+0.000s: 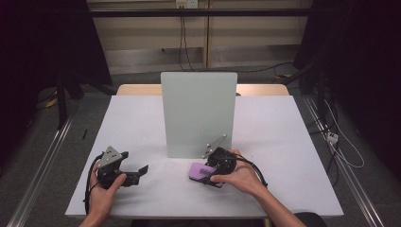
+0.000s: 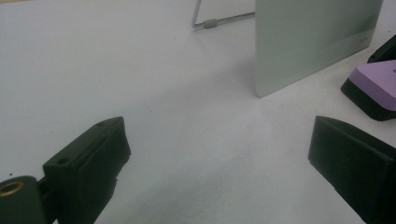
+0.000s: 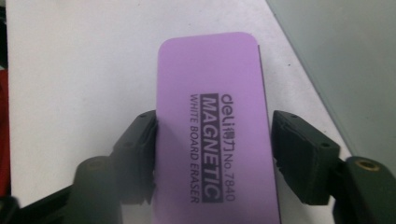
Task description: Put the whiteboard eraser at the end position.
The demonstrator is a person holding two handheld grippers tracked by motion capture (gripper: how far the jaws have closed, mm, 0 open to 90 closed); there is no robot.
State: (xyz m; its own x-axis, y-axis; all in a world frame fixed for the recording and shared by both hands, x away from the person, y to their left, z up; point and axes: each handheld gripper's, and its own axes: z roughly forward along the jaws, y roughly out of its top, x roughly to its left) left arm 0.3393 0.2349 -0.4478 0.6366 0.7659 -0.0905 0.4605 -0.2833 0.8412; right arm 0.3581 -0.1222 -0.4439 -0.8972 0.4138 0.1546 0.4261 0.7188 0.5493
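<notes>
A purple whiteboard eraser point(image 3: 212, 135) lay flat on the white table point(image 1: 283, 142), just in front of the upright grey board point(image 1: 198, 113) and near its right corner. The right gripper point(image 3: 212, 154) straddled the eraser, its jaws slightly parted, one pad at the eraser's edge and the other just clear. Left of the board, the left gripper point(image 2: 219, 172) rested wide open and empty.
</notes>
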